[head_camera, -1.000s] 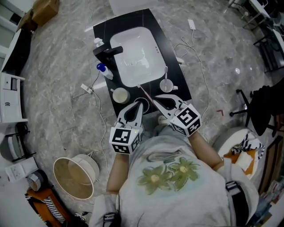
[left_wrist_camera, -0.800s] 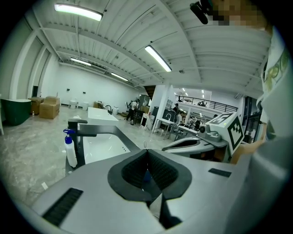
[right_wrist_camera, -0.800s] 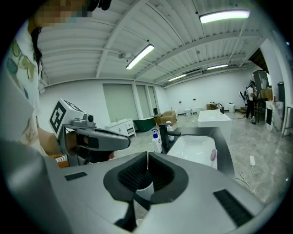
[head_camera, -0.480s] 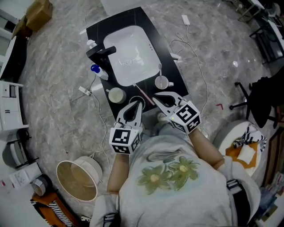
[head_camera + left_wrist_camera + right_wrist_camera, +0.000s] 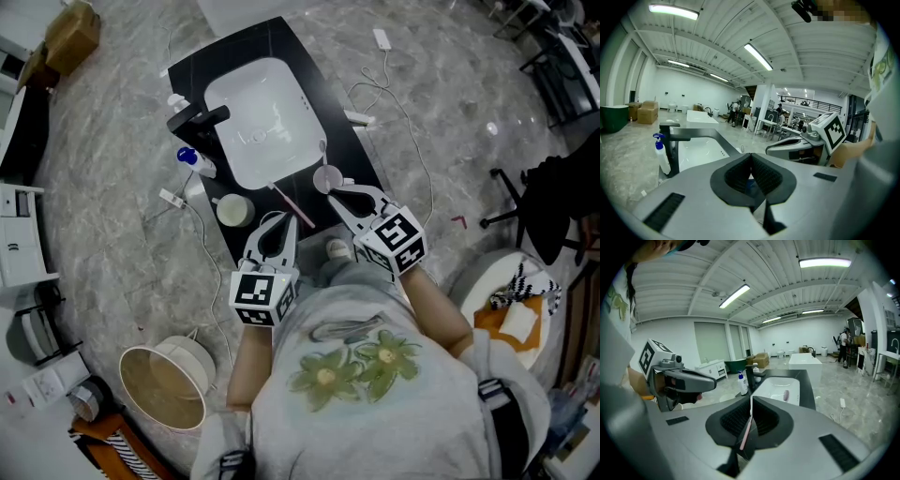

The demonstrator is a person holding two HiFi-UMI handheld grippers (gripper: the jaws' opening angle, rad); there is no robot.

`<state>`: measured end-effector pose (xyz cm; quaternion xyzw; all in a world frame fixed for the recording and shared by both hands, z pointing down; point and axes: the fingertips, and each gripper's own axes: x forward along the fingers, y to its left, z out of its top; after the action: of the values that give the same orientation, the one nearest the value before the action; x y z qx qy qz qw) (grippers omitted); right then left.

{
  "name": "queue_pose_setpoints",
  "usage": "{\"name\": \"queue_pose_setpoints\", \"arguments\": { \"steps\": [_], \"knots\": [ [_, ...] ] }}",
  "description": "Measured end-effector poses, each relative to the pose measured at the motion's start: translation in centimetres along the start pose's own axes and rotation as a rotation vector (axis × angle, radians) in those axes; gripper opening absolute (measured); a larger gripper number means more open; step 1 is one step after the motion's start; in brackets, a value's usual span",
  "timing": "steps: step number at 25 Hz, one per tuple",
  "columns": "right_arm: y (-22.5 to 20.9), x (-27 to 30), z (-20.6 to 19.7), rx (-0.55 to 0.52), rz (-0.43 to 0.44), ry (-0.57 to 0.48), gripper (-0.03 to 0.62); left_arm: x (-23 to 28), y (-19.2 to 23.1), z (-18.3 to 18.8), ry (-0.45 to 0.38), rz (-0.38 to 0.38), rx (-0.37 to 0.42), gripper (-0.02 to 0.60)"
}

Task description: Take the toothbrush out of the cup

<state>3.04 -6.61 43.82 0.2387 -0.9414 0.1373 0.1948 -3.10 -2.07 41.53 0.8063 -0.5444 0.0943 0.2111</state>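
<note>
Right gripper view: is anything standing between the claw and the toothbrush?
Nothing visible does. The right claw is closed on the toothbrush, whose pink handle sits directly between its jaws.

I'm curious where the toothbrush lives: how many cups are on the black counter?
2. The left cup stands before the left gripper; the right cup is at the right gripper's tips. The grippers may hide another.

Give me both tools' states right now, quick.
Left tool: closed, holding nothing.
Right tool: closed on the toothbrush.
</note>
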Motion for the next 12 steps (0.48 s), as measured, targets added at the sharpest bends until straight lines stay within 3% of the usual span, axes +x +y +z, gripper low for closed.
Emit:
{"name": "queue_pose_setpoints", "arguments": {
  "steps": [6,12],
  "knots": [
    [-3.3,0.4,0.1,-0.005,-0.011,0.022,0.046,2.3,-0.2,0.9,-0.003,0.016,-0.009,0.018],
    [-5.6,1.2,0.1,-0.001,0.032,0.043,0.046,4.6,0.1,1.5,-0.001,0.053,-0.02,0.018]
  ]
}}
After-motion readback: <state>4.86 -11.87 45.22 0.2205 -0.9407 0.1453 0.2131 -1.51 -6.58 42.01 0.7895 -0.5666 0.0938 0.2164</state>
